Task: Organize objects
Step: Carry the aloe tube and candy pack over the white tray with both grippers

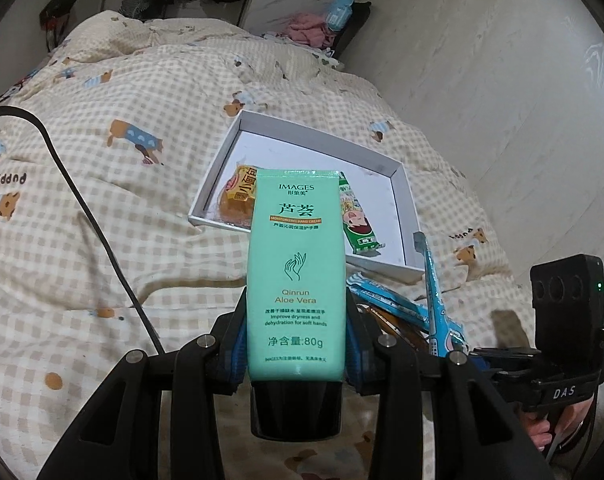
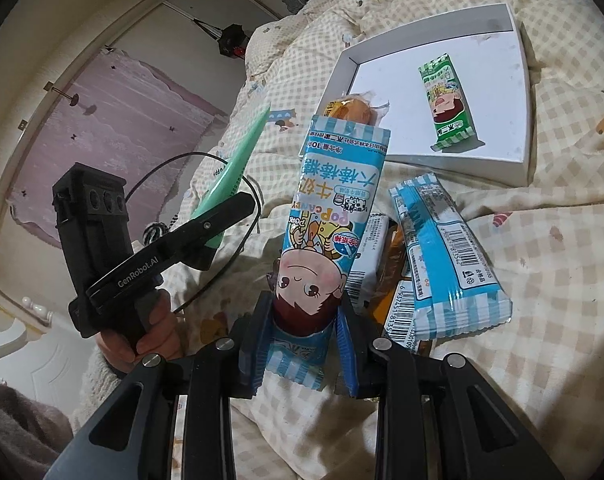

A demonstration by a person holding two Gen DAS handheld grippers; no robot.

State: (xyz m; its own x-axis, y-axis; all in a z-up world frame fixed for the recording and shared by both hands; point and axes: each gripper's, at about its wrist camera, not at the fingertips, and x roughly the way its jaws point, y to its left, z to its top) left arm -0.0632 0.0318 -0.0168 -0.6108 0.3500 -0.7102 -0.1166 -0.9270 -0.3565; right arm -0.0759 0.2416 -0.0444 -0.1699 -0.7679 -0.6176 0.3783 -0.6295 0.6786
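Note:
My left gripper [image 1: 296, 344] is shut on a green hand cream tube [image 1: 296, 272], cap toward the camera, held above the bed short of the white box [image 1: 401, 184]. The tube also shows edge-on in the right wrist view [image 2: 230, 172]. My right gripper [image 2: 302, 344] is shut on a blue pop candy packet [image 2: 329, 216], which shows in the left wrist view [image 1: 435, 292] too. The box [image 2: 519, 92] holds a green candy packet [image 2: 447, 102] and an orange wrapped snack [image 2: 347, 110].
Several blue and orange packets [image 2: 441, 248] lie in a pile on the checked quilt [image 1: 102, 208] just in front of the box. A black cable [image 1: 82, 208] runs across the quilt at left. A wardrobe and floor lie beyond the bed.

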